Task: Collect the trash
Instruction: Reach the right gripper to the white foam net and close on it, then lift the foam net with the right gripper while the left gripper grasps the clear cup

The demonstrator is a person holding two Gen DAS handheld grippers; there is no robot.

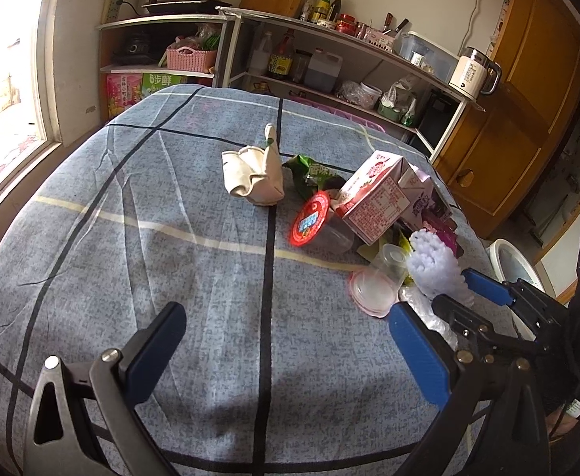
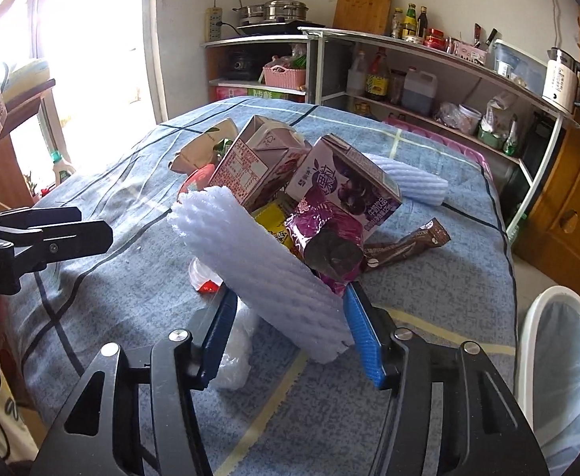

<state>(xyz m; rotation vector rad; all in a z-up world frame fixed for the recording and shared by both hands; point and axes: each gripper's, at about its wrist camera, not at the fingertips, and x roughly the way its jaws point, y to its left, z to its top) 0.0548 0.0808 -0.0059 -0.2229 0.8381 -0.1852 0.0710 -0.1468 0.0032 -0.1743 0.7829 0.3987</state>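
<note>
White foam sleeve pinched between right gripper pads; left gripper spread wide, empty.

1. The desk is covered in matt blue-grey woven cloth, creased, with dark and cream stripes.
2. The foam fruit net is white, soft, ribbed plastic foam.
3. The pink milk carton and purple drink carton are smooth, printed, coated card.
4. The purple snack wrapper is glossy, crinkled plastic film.
5. The clear plastic cup looks thin and shiny.
6. The right claw has ridged blue plastic pads on matt black arms with metal rivets.
7. The bin is smooth white plastic.
</note>
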